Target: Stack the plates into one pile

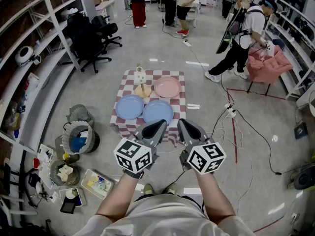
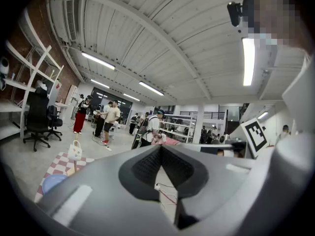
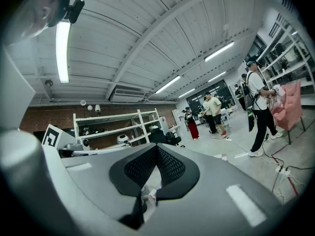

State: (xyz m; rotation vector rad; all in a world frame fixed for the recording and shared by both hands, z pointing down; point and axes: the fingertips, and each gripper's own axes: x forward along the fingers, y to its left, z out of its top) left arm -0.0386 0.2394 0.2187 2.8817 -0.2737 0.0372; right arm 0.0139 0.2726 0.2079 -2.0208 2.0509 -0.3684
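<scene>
- plates lie unstacked on a low table with a red-and-white checkered cloth (image 1: 181, 104): i see a pink plate (image 1: 167, 87) at the far right, and a left blue plate (image 1: 130, 106) and a right blue plate (image 1: 158, 112) side by side along the near edge.
- i cannot tell whether the two blue rims touch; the pink plate lies apart from both.
- a small white bag (image 1: 140, 75) stands at the far left of the cloth, with a tan wooden piece (image 1: 143, 91) just in front of it.
- my left gripper (image 1: 160, 124) is held level just short of the table's near edge, with its jaws together on nothing.
- my right gripper (image 1: 182, 124) hangs beside it, with its jaws also together and empty.
- people stand on the floor beyond the table.
</scene>
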